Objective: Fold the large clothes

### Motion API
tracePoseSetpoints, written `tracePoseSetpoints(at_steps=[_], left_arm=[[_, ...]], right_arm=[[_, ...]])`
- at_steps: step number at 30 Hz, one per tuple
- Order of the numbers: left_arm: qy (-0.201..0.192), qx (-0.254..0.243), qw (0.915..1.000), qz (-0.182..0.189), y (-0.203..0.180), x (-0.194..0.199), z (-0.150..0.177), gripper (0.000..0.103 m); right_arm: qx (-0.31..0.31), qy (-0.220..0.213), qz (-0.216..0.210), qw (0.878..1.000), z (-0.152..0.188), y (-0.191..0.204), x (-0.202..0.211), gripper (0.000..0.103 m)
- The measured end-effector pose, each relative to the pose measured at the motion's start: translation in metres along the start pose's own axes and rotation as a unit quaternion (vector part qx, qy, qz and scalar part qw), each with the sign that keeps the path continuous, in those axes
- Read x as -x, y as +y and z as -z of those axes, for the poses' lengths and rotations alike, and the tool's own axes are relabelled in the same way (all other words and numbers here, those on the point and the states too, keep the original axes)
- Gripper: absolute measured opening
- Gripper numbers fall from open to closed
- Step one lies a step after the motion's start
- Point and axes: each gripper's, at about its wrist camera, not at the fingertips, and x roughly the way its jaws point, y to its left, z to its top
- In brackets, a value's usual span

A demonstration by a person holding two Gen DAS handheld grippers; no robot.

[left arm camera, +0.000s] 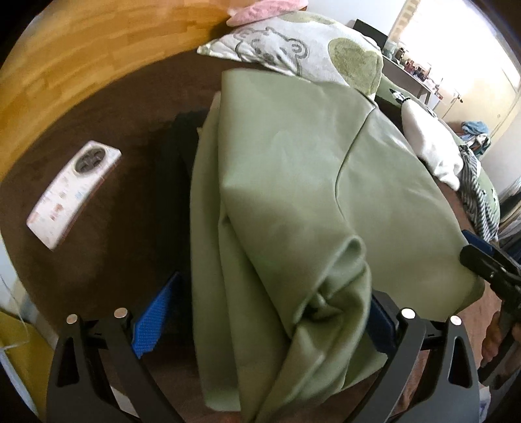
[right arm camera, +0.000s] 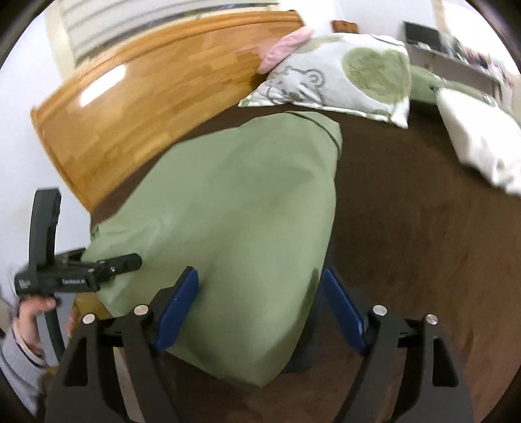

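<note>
A large light green garment [left arm camera: 293, 182] lies folded over on a brown bed cover [left arm camera: 107, 169]; it also shows in the right wrist view [right arm camera: 234, 208]. My left gripper [left arm camera: 263, 315] is open, its blue pads wide apart on either side of a bunched green fold near the garment's close edge. My right gripper [right arm camera: 260, 312] is open too, with the garment's near corner lying between its blue pads. The right gripper shows at the right edge of the left wrist view [left arm camera: 488, 270], and the left gripper shows at the left of the right wrist view [right arm camera: 81, 270].
A white remote control [left arm camera: 73, 192] lies on the cover to the left. A bear-print pillow [left arm camera: 302, 48] and a pink cushion [left arm camera: 267, 9] lean on the wooden headboard [right arm camera: 146, 104]. A white folded cloth [right arm camera: 478, 140] and striped clothes [left arm camera: 478, 195] lie to the right.
</note>
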Motion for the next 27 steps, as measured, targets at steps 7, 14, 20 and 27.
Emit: tracePoseSetpoints(at_steps=[7, 14, 20, 27], left_arm=[[-0.060, -0.022, 0.9975, -0.032, -0.008, 0.053, 0.001, 0.096], [-0.116, -0.056, 0.9898, -0.062, -0.034, 0.112, 0.021, 0.096], [-0.132, -0.073, 0.9858, -0.074, -0.054, 0.146, 0.054, 0.096], [-0.146, -0.071, 0.9836, -0.079, -0.068, 0.160, 0.096, 0.096]], right_arm=[[0.062, -0.027, 0.043, 0.997, 0.006, 0.034, 0.043, 0.090], [0.110, -0.060, 0.076, 0.989, 0.028, 0.062, 0.096, 0.090], [0.104, -0.086, 0.085, 0.987, 0.058, 0.064, 0.124, 0.090], [0.091, -0.105, 0.075, 0.987, 0.090, 0.068, 0.143, 0.090]])
